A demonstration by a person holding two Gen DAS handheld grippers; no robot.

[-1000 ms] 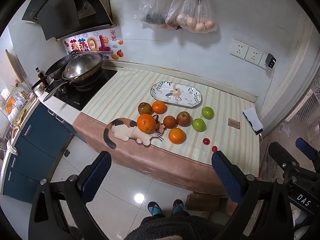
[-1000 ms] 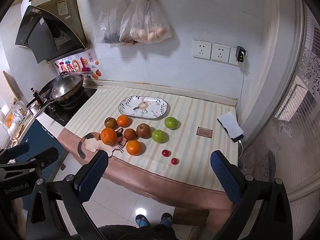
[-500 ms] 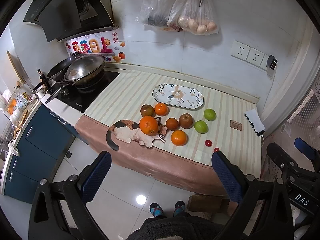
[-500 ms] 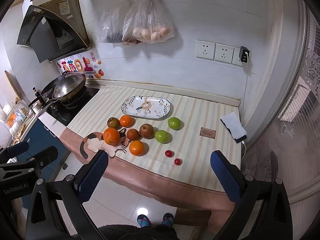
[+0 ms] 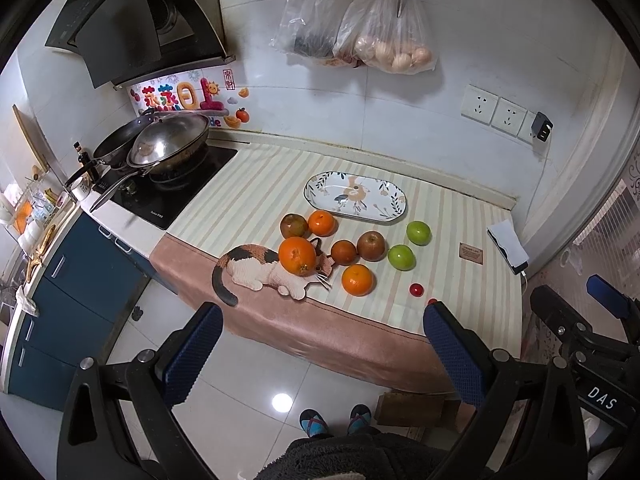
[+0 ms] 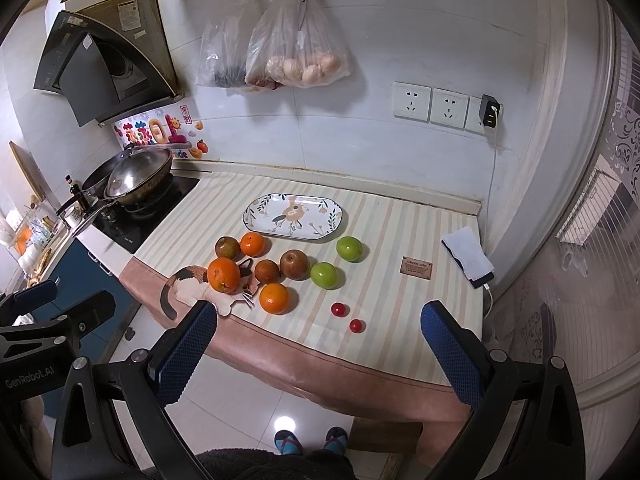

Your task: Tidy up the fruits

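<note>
Nothing is picked up yet. From my left wrist view, the counter and fruit look a bit closer than a second ago. My left gripper (image 5: 318, 344) is wide apart and holds nothing. The big orange (image 5: 297, 256) sits in front of the plate (image 5: 394, 216).

From my right wrist view, my right gripper (image 6: 318, 342) is wide apart too. The green apples (image 6: 349, 249) sit just beside the plate (image 6: 332, 226). I think I am still moving in.

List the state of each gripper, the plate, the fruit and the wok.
Left gripper: open, empty.
Right gripper: open, empty.
Plate: empty, flat on the counter.
Oranges, apples, tomatoes: loose on the cloth, none plated.
Wok: on the stove, lid on.
</note>
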